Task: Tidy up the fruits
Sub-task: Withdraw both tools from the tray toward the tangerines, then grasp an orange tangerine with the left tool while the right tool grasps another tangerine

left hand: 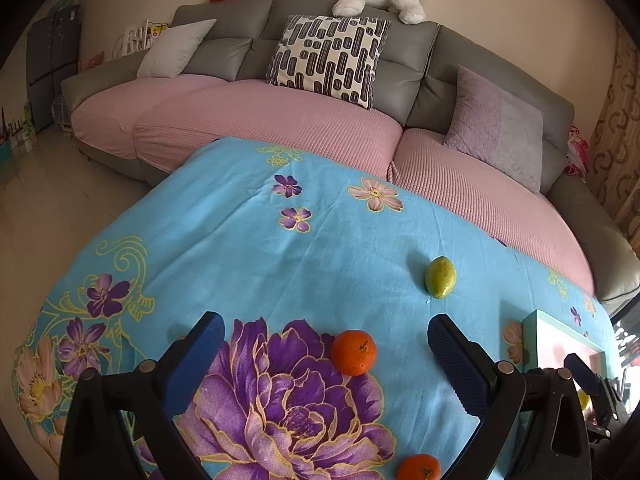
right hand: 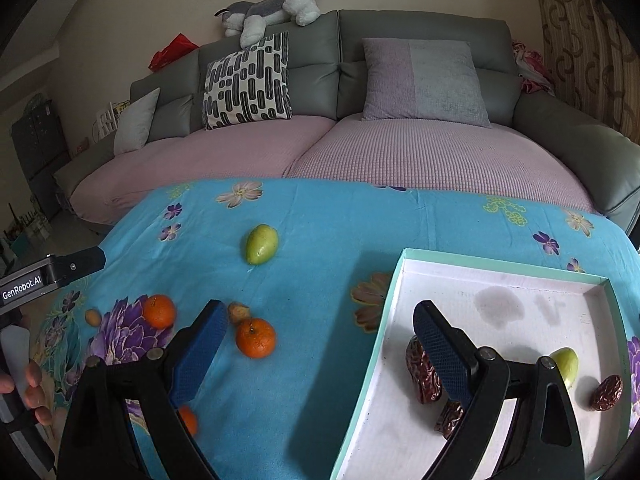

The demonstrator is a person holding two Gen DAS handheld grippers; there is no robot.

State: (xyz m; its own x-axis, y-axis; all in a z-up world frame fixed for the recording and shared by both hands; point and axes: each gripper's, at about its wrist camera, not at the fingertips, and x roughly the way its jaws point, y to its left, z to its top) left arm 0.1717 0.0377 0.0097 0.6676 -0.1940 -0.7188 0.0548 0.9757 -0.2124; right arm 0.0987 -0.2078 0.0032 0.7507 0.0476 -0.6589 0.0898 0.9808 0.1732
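Fruit sorting on a cloth-covered tabletop, both hand-held grippers spread and empty.

An orange mandarin [left hand: 354, 352] lay on the floral blue cloth [left hand: 280, 248] between the spread fingers of the left hand-held gripper [left hand: 326, 350], nearer its right finger, probably the next pick. A green fruit [left hand: 440, 277] rested farther out. The right hand-held gripper [right hand: 320, 344], likewise spread, straddled the near-left wall of the white tray [right hand: 500, 276], where red dates [right hand: 607, 392] and another green fruit [right hand: 566, 364] were already collected.
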